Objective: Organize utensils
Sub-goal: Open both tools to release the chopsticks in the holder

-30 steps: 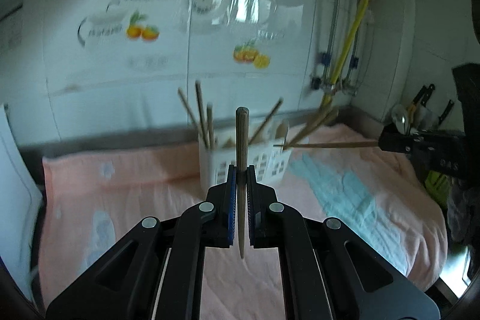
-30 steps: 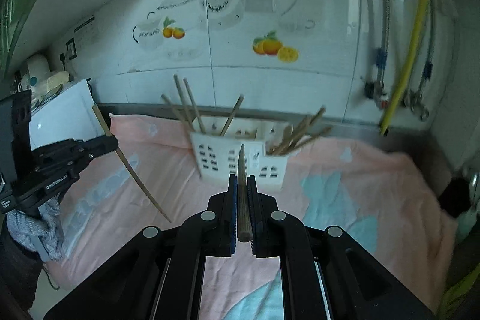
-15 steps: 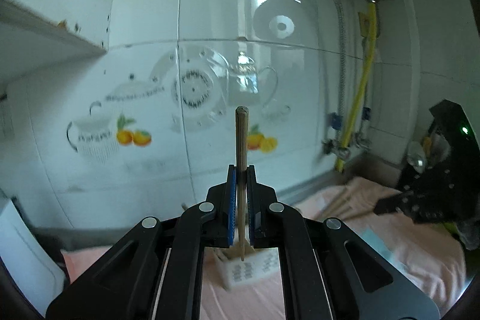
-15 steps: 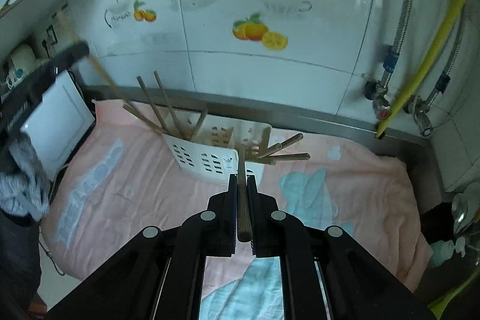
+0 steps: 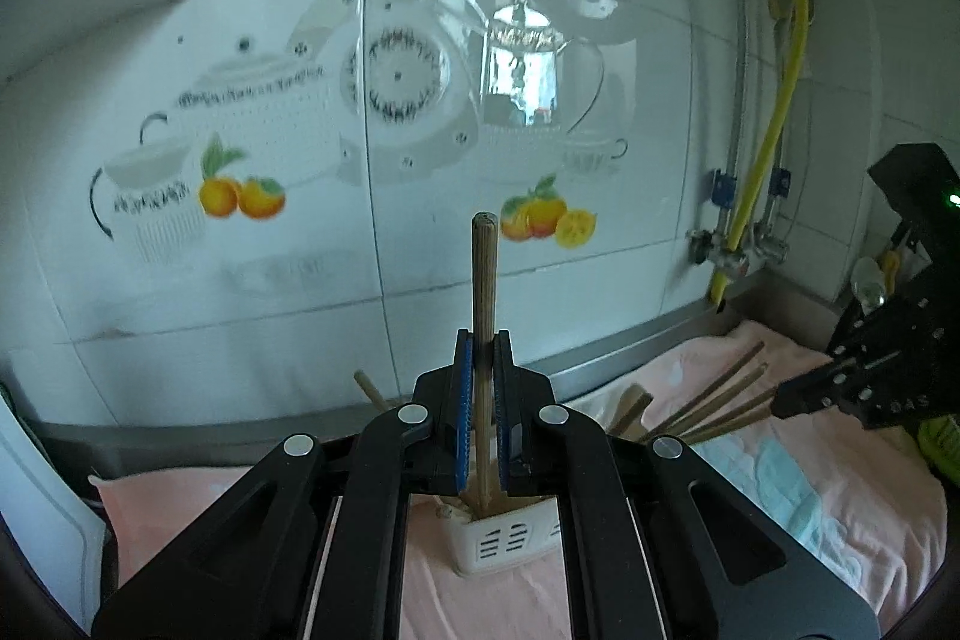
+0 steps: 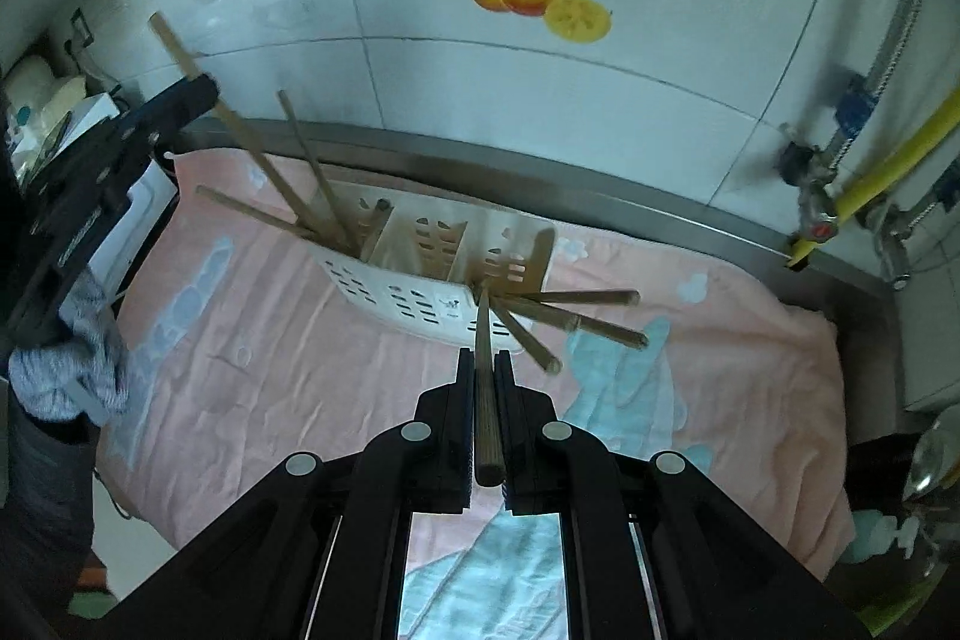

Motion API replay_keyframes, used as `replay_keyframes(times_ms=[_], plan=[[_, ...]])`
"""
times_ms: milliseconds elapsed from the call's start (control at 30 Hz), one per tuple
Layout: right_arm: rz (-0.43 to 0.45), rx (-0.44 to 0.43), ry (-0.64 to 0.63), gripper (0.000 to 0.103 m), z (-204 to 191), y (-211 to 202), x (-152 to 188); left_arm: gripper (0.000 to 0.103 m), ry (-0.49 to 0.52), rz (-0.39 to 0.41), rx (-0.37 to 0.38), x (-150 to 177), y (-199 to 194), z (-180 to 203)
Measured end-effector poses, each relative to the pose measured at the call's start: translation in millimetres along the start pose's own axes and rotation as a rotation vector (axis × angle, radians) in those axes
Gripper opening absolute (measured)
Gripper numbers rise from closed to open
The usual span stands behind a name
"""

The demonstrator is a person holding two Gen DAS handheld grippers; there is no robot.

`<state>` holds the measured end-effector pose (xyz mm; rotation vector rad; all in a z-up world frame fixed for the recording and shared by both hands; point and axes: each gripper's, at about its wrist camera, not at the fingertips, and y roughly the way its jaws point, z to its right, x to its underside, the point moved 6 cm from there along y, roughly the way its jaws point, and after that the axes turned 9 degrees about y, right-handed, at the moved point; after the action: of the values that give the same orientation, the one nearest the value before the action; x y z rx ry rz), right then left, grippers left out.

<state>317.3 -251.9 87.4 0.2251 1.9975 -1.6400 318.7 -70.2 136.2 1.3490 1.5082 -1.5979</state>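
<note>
While clamped in both tongs | left chopstick (image 5: 483, 292) upright | right chopstick (image 6: 485, 388) tip-down toward holder (image 6: 420, 292)

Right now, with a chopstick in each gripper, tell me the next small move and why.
Probably lower both further, then open. The right gripper is shut on a chopstick whose tip is at the holder's right end; the left gripper's chopstick already dips into the left end.

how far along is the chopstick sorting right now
Done: several chopsticks already lean in the end compartments of the white holder on the pink towel. In hand: the left claw is shut on one chopstick, its lower end at the holder's left end; the right claw is shut on another, tip at the right compartment. Left: releasing both. No loose chopsticks show on the towel.
</note>
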Motion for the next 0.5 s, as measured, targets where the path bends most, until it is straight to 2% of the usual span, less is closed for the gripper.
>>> replay_keyframes(times_ms=[200, 233, 267, 333, 467, 500], plan=[[0.003, -0.023, 0.050, 0.007, 5, 19, -10, 0.007, -0.029, -0.016, 0.002, 8, 5, -6], [0.010, -0.029, 0.060, 0.008, 6, 21, -10, 0.010, -0.026, -0.015, 0.000, 8, 4, -6], [0.013, -0.032, 0.067, 0.008, 7, 22, -11, 0.015, -0.023, -0.014, -0.002, 9, 2, -6], [0.031, -0.042, 0.082, 0.012, 9, 21, -11, 0.041, -0.023, -0.005, -0.015, 9, -2, -7], [0.084, -0.027, 0.090, 0.019, 9, 11, -11, 0.049, -0.027, 0.011, -0.017, 10, -13, -6], [0.103, -0.022, 0.091, 0.025, 9, 8, -9, 0.055, -0.025, 0.016, -0.025, 12, -18, -6]])
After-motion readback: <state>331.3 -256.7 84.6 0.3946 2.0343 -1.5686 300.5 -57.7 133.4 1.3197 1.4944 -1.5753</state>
